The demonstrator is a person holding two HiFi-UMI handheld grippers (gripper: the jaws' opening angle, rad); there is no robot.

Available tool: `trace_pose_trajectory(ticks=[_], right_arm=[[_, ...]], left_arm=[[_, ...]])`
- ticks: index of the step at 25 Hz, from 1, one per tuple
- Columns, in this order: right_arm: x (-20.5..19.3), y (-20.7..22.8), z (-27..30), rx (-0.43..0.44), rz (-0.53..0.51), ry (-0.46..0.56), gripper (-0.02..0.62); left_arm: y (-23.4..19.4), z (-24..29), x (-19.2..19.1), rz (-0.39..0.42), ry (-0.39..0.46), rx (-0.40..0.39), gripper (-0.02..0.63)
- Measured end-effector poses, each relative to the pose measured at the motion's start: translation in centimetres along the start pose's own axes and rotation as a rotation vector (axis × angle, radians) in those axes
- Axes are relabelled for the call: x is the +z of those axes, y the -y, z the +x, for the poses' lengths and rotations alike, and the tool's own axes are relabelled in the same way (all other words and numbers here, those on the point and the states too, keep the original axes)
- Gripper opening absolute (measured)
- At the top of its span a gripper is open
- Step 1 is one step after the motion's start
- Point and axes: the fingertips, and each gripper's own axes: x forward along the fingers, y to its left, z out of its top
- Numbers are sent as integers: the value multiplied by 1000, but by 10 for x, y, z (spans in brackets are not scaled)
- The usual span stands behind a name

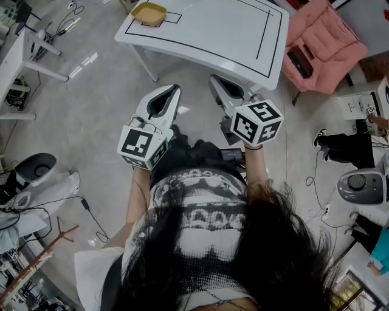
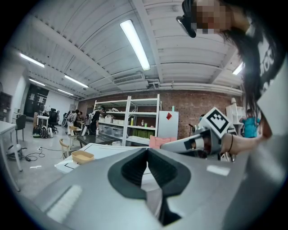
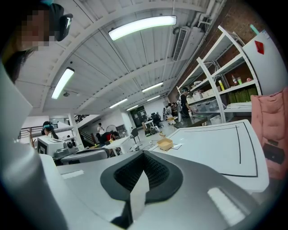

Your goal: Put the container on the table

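A shallow yellow container [image 1: 149, 13] sits on the far left corner of the white table [image 1: 231, 36], inside a small black-outlined box. It also shows as the container [image 2: 83, 157] in the left gripper view and the container [image 3: 165, 144] in the right gripper view. Both grippers hang side by side short of the table's near edge, well away from the container. My left gripper [image 1: 172, 91] is shut with nothing in it, its tips [image 2: 147, 150] meeting. My right gripper [image 1: 217, 82] is shut and empty too, its tips [image 3: 144, 155] closed together.
A pink jacket [image 1: 319, 45] with a dark phone on it lies over a chair right of the table. A white desk [image 1: 18, 58] stands at the left, with cables on the floor. Shelves [image 2: 130, 121] and people are far behind. Someone's legs [image 1: 340, 147] show at the right.
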Motion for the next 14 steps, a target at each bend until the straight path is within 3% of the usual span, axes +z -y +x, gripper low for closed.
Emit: trace_pose_trajectory(ticks=[14], right_arm=[[-2, 12, -13, -28, -8, 3, 5]], left_arm=[[5, -1, -1, -6, 10, -4, 0]])
